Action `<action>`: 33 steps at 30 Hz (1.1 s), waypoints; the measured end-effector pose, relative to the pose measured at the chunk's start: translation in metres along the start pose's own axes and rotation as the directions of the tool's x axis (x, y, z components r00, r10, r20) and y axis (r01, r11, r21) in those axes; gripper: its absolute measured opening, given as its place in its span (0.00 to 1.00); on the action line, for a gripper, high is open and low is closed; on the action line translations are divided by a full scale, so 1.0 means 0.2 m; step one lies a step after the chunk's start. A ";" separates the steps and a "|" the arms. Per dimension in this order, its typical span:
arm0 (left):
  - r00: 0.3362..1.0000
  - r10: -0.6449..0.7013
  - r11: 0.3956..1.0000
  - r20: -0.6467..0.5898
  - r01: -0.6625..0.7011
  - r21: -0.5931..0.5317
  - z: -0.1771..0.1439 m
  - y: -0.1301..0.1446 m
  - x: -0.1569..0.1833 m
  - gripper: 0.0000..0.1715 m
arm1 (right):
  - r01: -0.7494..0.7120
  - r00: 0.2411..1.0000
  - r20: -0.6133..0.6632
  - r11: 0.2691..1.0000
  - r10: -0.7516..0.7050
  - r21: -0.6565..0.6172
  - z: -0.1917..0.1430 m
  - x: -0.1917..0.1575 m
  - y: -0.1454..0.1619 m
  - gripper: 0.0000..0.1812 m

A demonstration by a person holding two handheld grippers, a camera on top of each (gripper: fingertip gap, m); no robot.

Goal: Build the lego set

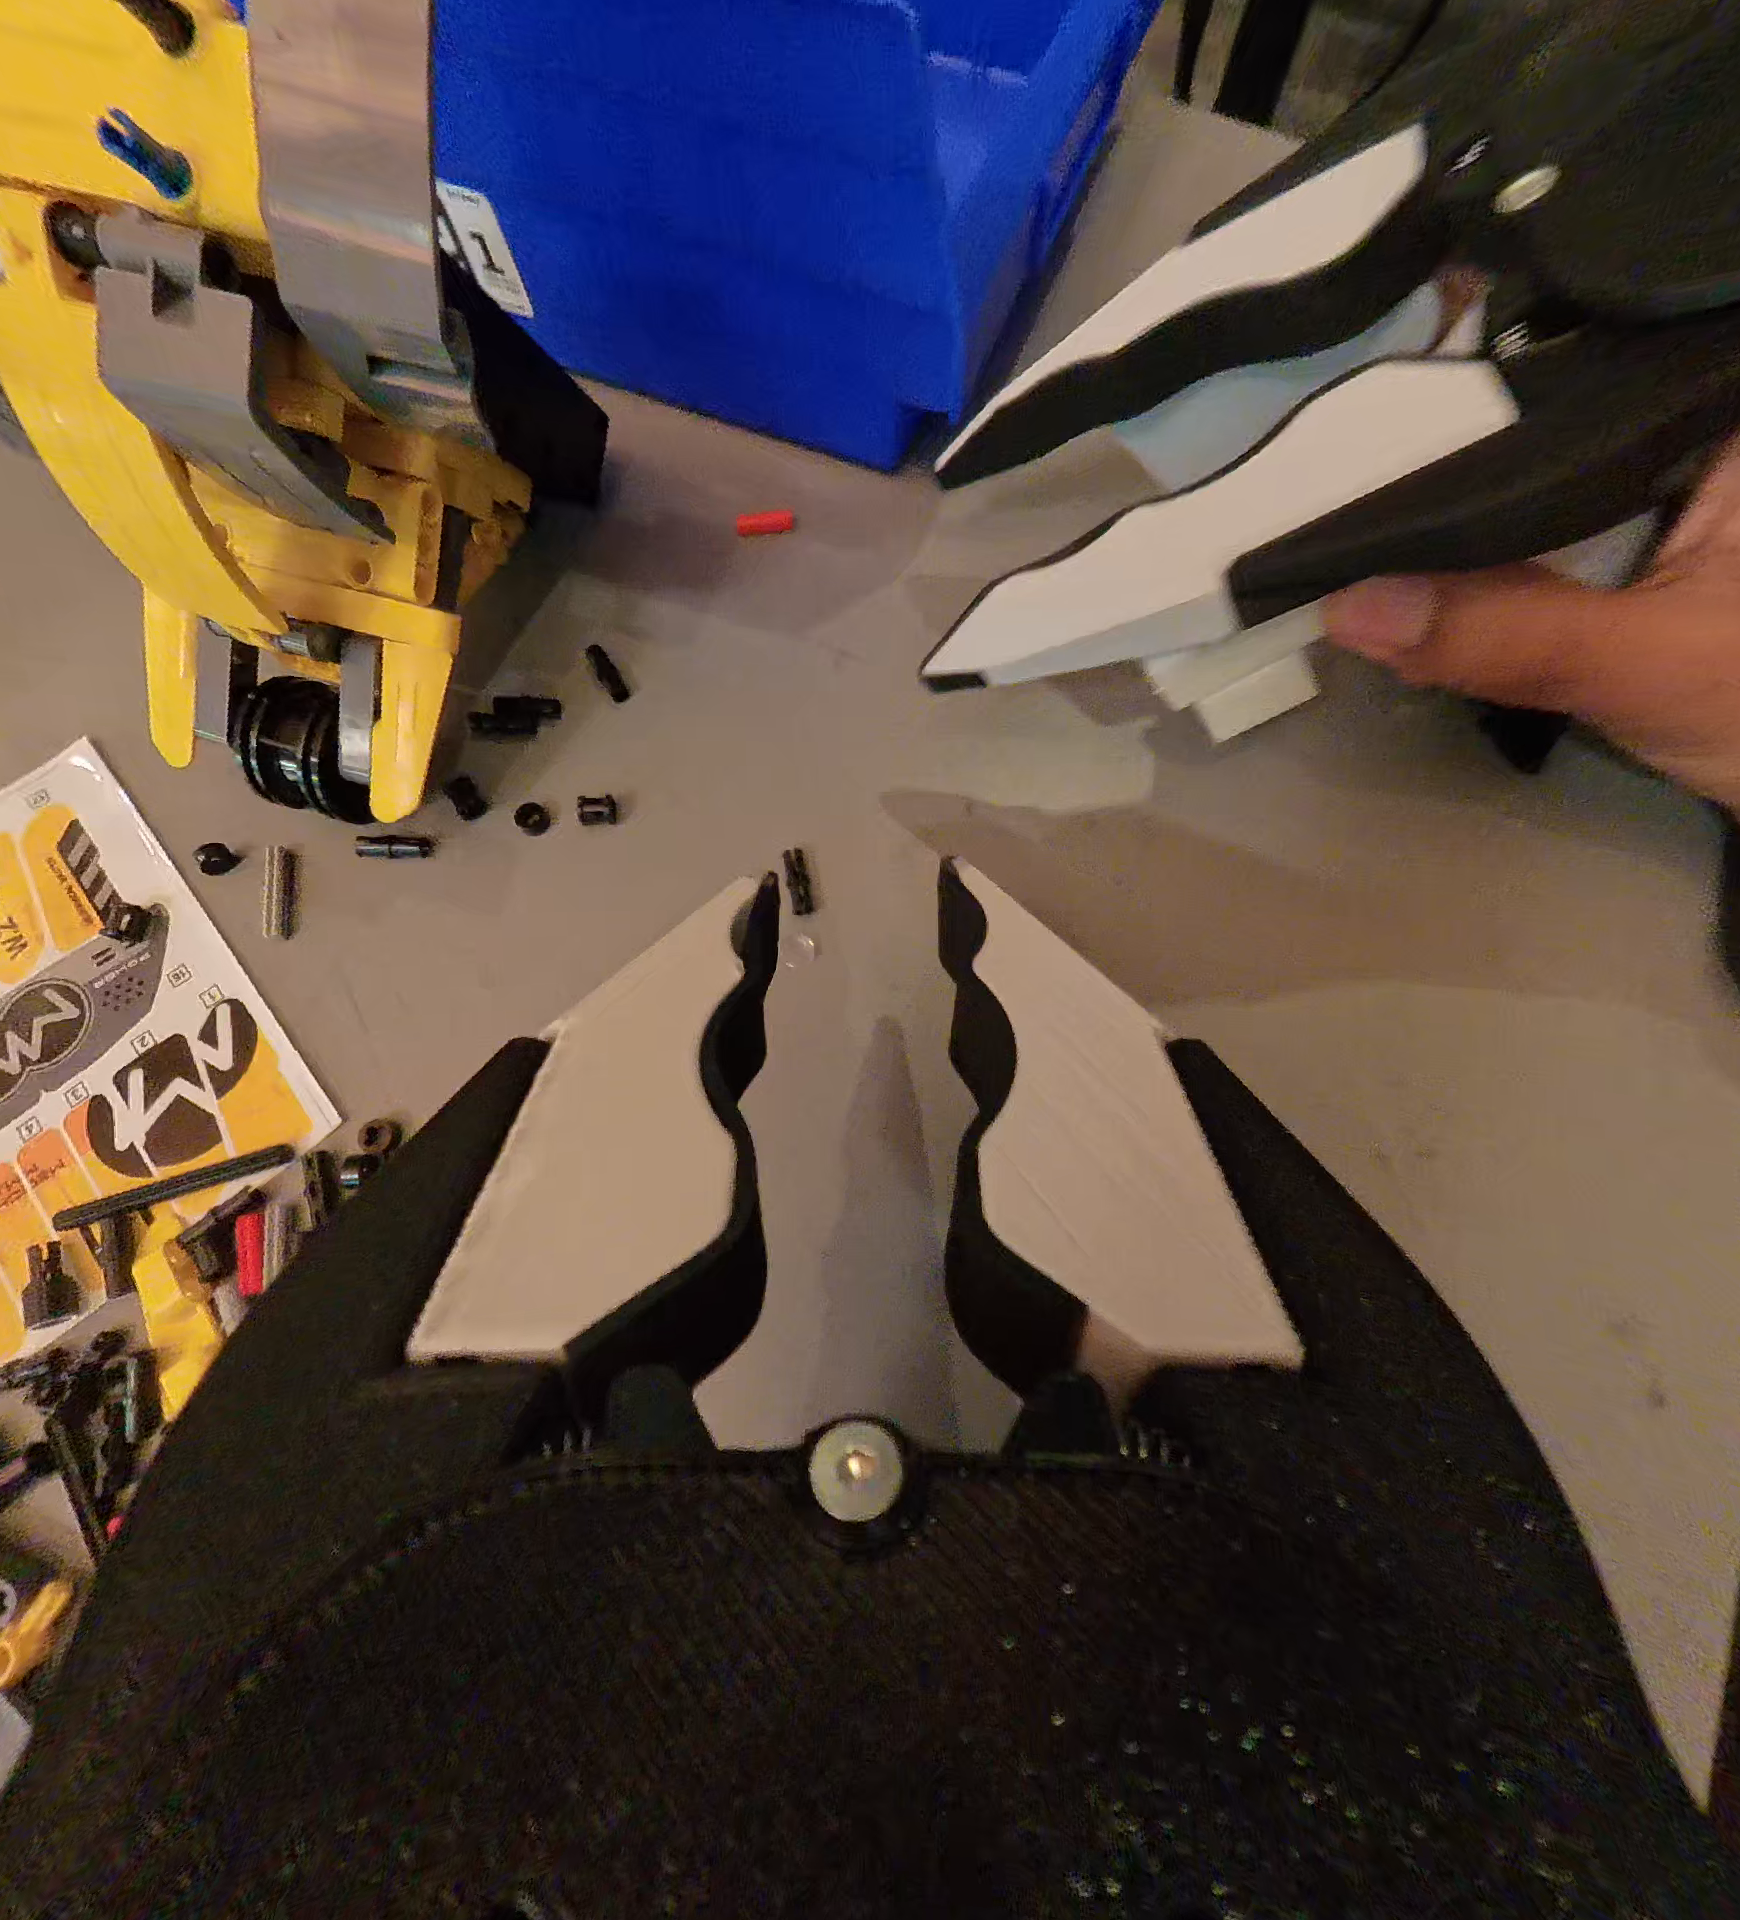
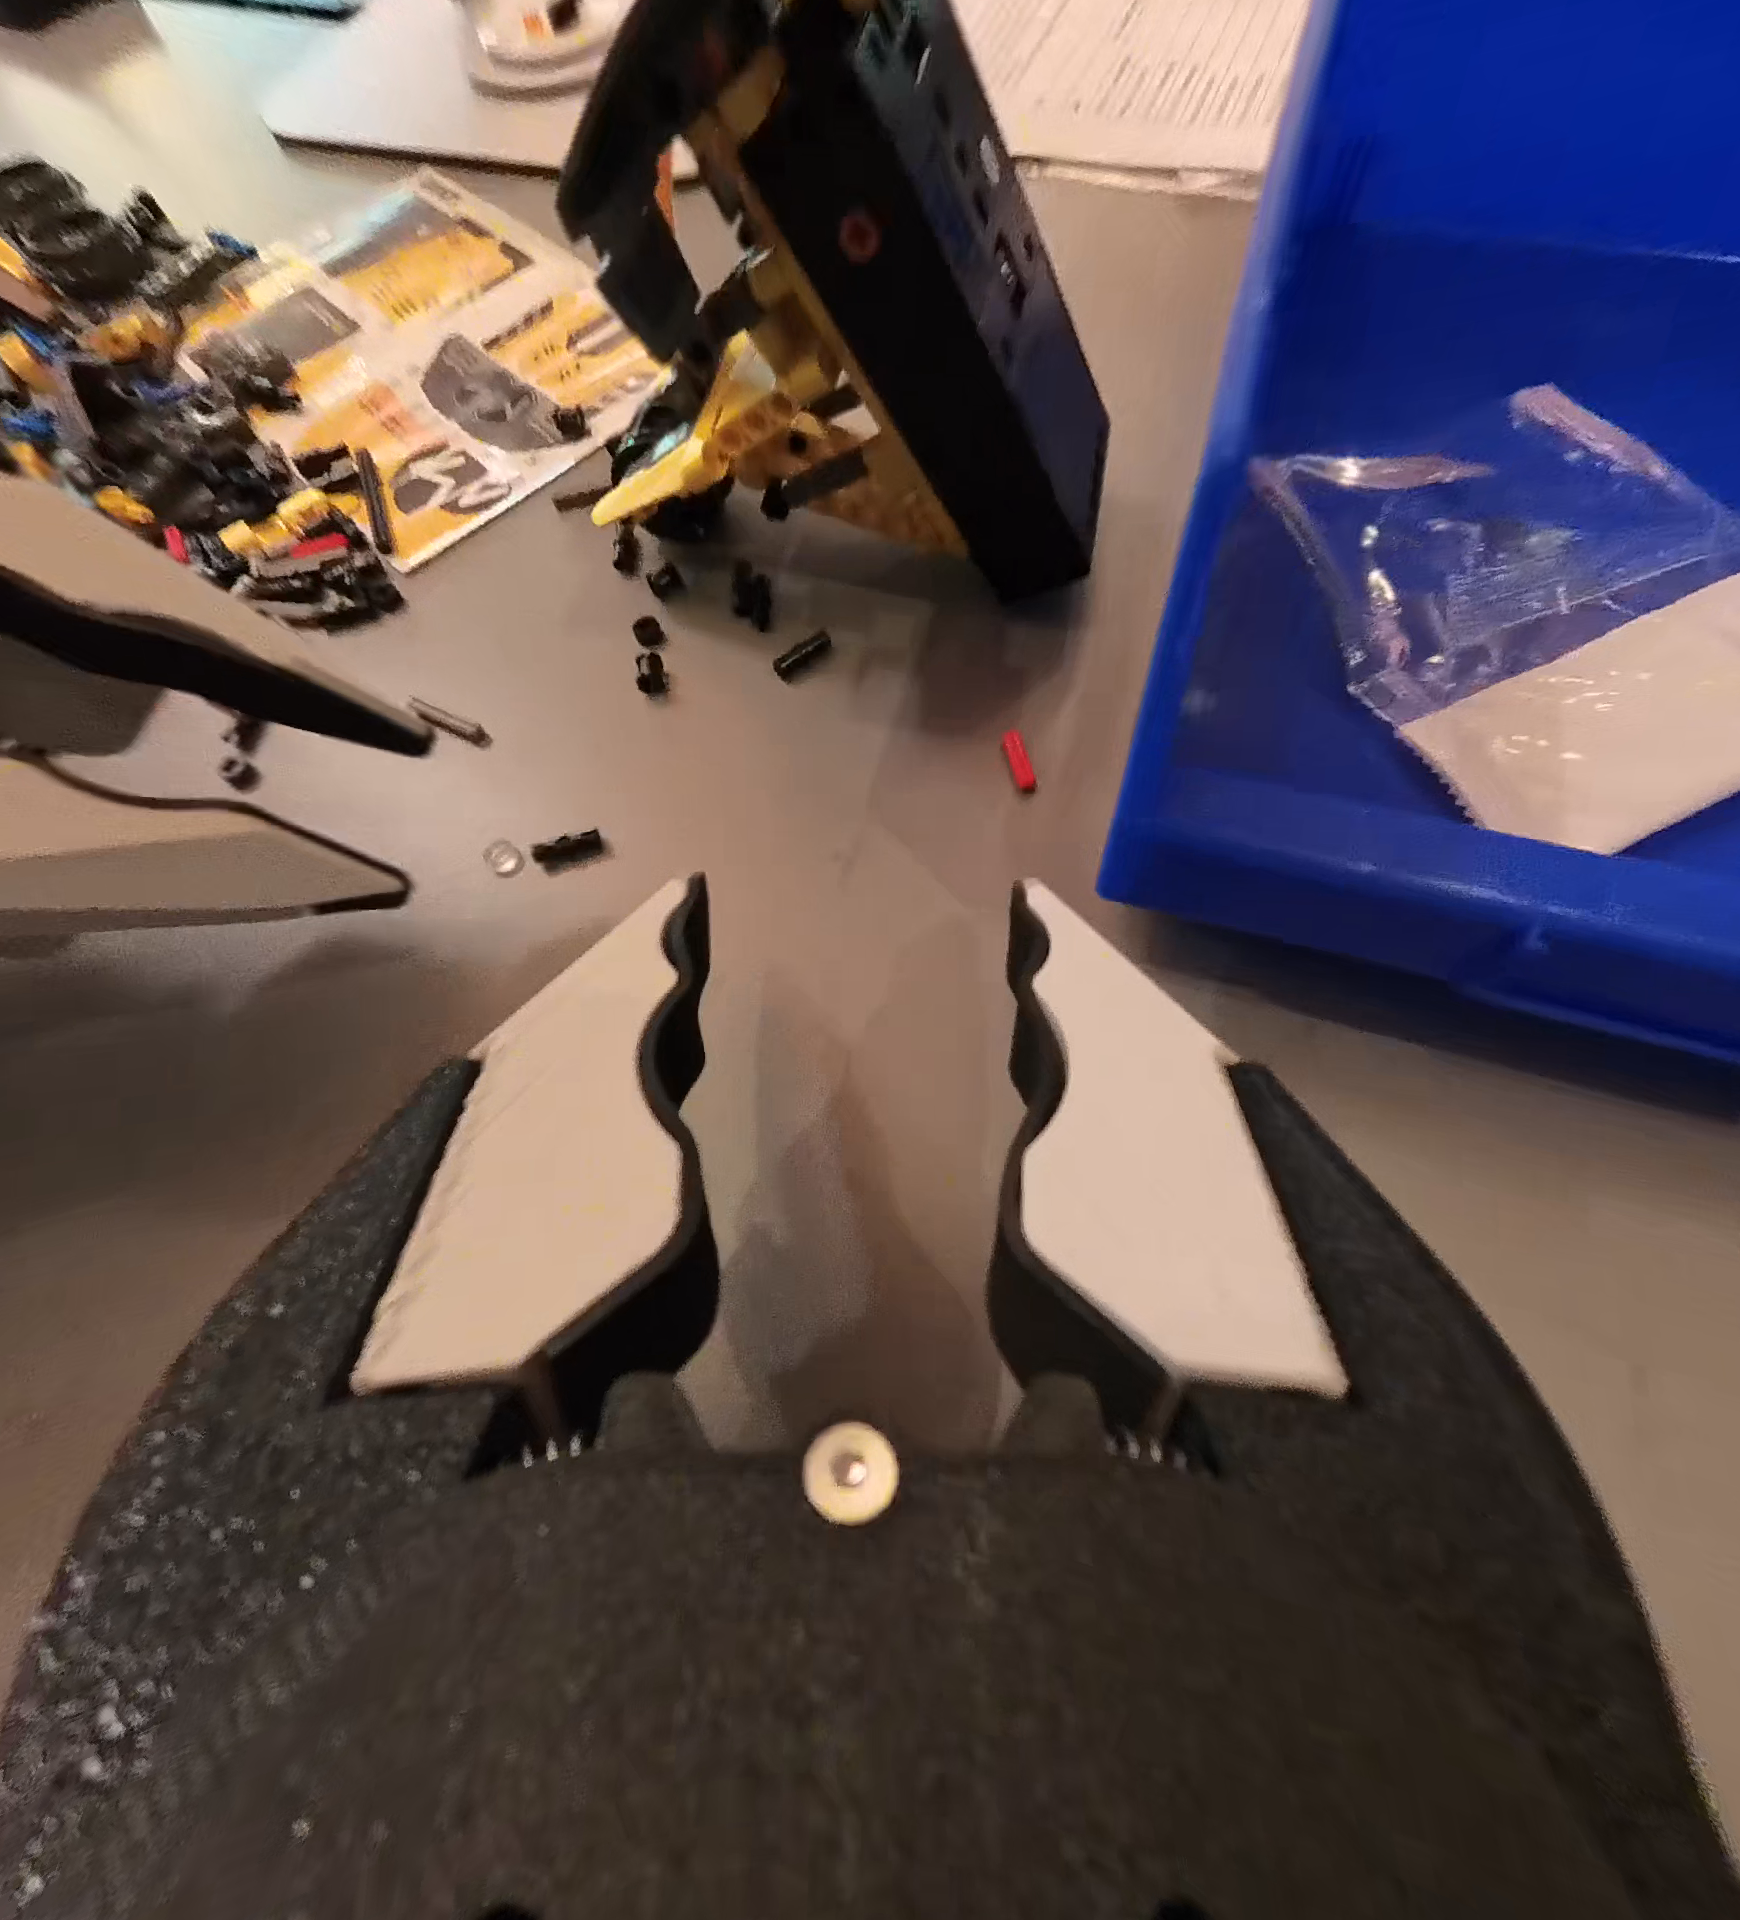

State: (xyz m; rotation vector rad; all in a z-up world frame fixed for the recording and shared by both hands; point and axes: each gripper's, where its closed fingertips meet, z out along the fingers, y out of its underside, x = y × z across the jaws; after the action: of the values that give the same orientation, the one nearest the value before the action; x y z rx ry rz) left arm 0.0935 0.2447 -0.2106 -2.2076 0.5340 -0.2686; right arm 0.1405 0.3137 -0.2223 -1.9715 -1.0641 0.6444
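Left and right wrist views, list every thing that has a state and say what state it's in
left gripper: open, empty, tips beside a small black pin
right gripper: open, empty, above bare table
blue bin: open-topped, holds a bag
plastic bag: torn open, lying flat
yellow brick model: partly built, leaning on the bin
sticker sheet: lying flat

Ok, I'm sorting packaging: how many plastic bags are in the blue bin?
1. A clear plastic bag with a white end lies inside the blue bin, on its floor. The bin runs out of frame, so more may be hidden.
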 end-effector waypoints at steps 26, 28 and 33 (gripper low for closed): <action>0.963 0.083 0.996 0.258 -0.070 -0.057 -0.37 0.14 -0.27 0.02 | 0.215 0.965 0.096 0.949 -0.242 0.232 -0.06 -0.21 -0.18 0.40; 0.967 0.071 0.997 0.245 -0.074 0.003 -0.55 0.24 -0.30 0.02 | 0.290 0.939 0.114 0.925 -0.325 0.245 -0.05 -0.30 -0.17 0.42; 0.965 0.124 0.987 0.230 -0.144 0.070 -0.82 0.53 -0.20 0.02 | 0.457 0.861 0.133 0.861 -0.492 0.223 0.01 -0.55 -0.11 0.41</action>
State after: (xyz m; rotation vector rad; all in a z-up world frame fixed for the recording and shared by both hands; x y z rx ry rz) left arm -0.0326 0.0904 -0.1891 -2.0737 0.5327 0.0303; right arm 0.0709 0.2277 -0.1986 -1.4253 -1.4876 0.6303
